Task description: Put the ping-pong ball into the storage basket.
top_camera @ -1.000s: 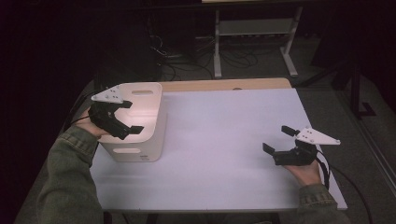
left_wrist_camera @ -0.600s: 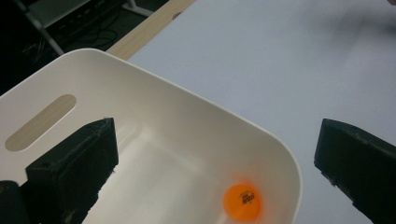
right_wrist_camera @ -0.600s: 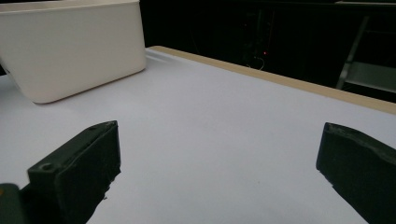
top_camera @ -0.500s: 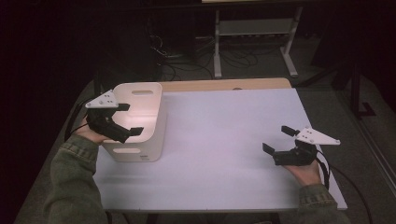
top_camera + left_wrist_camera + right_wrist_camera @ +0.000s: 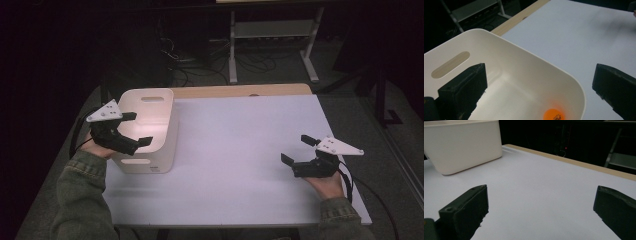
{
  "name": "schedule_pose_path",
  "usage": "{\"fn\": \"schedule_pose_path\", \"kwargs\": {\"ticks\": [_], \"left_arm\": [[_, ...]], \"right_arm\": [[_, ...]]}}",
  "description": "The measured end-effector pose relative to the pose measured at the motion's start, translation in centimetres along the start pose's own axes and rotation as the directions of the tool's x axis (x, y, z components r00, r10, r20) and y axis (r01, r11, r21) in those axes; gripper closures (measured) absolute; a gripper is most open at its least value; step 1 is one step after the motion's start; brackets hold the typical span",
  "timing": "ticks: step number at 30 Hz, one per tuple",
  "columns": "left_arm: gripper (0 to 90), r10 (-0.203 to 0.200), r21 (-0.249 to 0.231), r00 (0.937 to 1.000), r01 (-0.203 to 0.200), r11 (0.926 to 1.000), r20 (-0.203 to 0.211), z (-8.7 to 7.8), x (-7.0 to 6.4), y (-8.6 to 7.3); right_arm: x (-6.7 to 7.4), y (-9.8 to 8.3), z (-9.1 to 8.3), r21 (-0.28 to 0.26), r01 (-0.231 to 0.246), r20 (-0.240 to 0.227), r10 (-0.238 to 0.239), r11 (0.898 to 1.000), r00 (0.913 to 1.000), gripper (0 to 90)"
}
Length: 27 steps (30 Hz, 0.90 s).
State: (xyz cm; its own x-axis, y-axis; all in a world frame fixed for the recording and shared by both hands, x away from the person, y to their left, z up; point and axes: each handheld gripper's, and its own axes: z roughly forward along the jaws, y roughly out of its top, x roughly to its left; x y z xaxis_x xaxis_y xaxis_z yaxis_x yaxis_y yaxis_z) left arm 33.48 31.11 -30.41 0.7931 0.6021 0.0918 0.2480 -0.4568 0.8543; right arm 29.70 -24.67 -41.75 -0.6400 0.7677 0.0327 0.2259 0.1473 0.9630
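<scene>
The white bin (image 5: 150, 131) stands at the bench's (image 5: 240, 150) left edge, its top open, with an orange ball (image 5: 553, 115) on its floor. Between the bin and the right tool (image 5: 296, 150) the bench surface lies bare.

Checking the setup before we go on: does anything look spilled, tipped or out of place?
Nothing stands out. The white bin stands upright on the table, an orange ball lies inside it, and both grippers are open and hold nothing.
</scene>
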Motion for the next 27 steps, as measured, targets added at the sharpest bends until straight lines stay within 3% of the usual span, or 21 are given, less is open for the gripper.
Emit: {"fn": "schedule_pose_path", "kwargs": {"ticks": [12, 18, 24, 27], "left_arm": [[0.0, -0.029, -0.074, 0.9993, 0.027, 0.9969, -0.022, 0.0, -0.7, -1.1], [0.0, -0.071, -0.145, 0.997, 0.065, 0.9872, -0.032, -0.3, -0.8, -1.6], [0.0, -0.079, -0.178, 0.9964, 0.072, 0.9813, -0.032, -0.3, -1.0, -1.9], [0.0, -0.086, -0.215, 0.9955, 0.075, 0.9737, -0.04, -0.4, -1.2, -1.9]], "right_arm": [[0.0, 0.0, 0.0, 0.0, 0.0, 0.0, 0.0, 1.0, 1.0, 0.0], [0.0, 0.0, 0.0, -0.001, 0.0, 0.001, 0.0, 1.0, 1.0, 0.0], [0.0, 0.0, 0.0, -0.002, -0.001, 0.0, 0.001, 1.0, 1.0, 0.0], [0.0, 0.0, 0.0, -0.001, 0.001, 0.001, -0.001, 1.0, 1.0, 0.0]]}}
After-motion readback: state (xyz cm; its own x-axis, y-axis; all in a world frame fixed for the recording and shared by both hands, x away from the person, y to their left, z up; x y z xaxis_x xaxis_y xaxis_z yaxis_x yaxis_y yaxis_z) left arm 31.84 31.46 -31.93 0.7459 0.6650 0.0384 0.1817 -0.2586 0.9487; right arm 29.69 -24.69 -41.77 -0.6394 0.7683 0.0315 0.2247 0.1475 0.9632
